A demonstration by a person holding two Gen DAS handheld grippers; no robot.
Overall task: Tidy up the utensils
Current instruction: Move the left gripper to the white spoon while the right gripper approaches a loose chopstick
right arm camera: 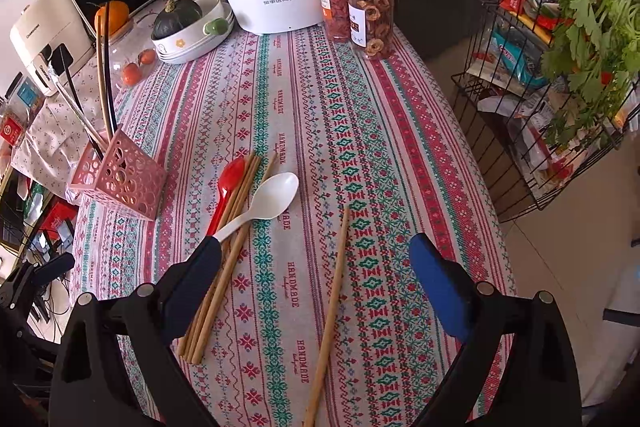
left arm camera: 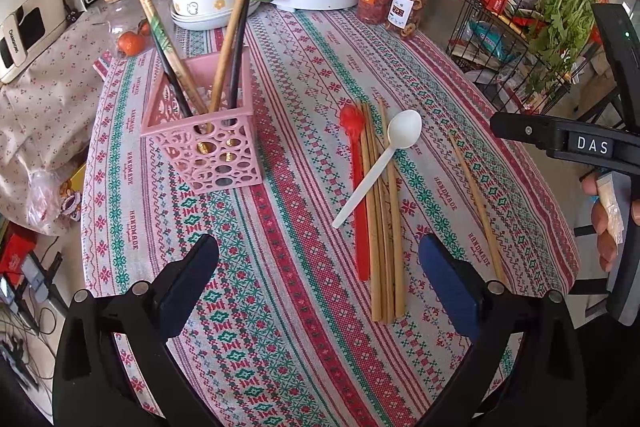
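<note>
Both released, holding nothing: right gripper (right arm camera: 316, 267) spread wide around single chopstick (right arm camera: 330, 311); left gripper (left arm camera: 318, 267) hovering beside chopstick bundle (left arm camera: 382, 227), white spoon (left arm camera: 380, 163).

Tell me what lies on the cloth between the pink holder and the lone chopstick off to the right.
In the left wrist view, between the pink holder and the lone chopstick lie a red spoon, a bundle of wooden chopsticks and a white spoon resting across them.

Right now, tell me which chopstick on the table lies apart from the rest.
The single chopstick between the right gripper's open fingers; the others lie bundled with the two spoons.
</note>
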